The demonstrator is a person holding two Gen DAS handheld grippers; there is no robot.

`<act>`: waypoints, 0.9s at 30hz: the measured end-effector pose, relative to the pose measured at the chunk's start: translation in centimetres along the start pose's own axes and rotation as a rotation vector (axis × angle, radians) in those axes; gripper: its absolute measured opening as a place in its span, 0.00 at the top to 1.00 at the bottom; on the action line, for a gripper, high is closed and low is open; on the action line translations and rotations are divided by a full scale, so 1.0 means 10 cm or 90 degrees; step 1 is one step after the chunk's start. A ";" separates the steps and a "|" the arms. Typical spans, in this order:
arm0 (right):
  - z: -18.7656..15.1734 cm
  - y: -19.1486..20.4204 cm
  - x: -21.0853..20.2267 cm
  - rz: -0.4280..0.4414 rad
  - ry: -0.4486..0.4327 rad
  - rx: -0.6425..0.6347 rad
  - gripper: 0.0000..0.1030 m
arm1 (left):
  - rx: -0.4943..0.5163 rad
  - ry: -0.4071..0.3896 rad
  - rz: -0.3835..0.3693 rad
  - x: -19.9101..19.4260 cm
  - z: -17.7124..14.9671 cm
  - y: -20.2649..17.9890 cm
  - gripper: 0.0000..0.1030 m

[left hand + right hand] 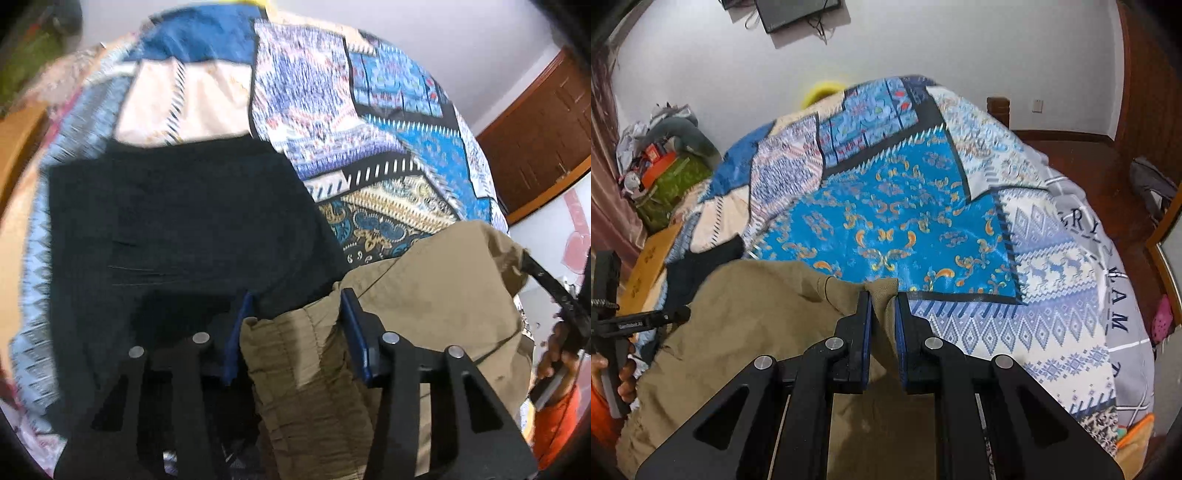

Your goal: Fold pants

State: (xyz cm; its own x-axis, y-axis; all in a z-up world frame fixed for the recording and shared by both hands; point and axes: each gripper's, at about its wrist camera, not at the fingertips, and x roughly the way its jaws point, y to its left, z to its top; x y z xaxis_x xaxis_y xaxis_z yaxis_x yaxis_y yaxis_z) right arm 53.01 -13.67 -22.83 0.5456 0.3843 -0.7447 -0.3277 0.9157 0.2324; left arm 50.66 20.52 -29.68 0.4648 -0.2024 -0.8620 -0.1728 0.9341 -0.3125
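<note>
Mostly, crumpled khaki-olive cotton pants (746,325) are seen draped over a patchwork-print blue, cream and lilac bedspread (905,221), bunched at the near edge of the bed. In the right wrist view, a fold of the khaki cloth is clamped between the blue pads of the right gripper (883,302), with the jaws nearly together; a small tip of fabric sticks out past the fingertips. The lower part of the garment is hidden under the black gripper frame, so waistband or hem cannot be told.

In the left wrist view, a ridged, gathered section of the same pants (424,280) is seen between the blue-padded jaws of the left gripper (297,306). These jaws stand partly apart; the right pad lies against the cloth, the left pad is half hidden in shadow, and a firm press cannot be confirmed. A dark navy or black flat garment (177,221) is spread on the bedspread just left of the khaki cloth and partly beneath it; its outline is blurred and its type cannot be made out.

At the right edge of the left view, a hand (557,350) with an orange sleeve (554,421) is cut off by the lens rim. A brown wooden door (546,129) is partly shown behind.
</note>
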 end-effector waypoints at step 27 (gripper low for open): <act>-1.06 0.49 -2.47 0.019 -0.130 -0.052 0.90 | 0.189 -0.138 0.038 -2.25 -1.73 -0.93 0.97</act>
State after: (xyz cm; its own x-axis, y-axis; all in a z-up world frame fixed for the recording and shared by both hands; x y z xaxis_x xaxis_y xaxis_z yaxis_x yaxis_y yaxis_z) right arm 29.76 -19.97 -9.90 0.6767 0.4350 -0.5940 -0.4032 0.8940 0.1954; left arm 26.77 11.27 -14.29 0.6404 -0.1082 -0.7604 0.0395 0.9934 -0.1081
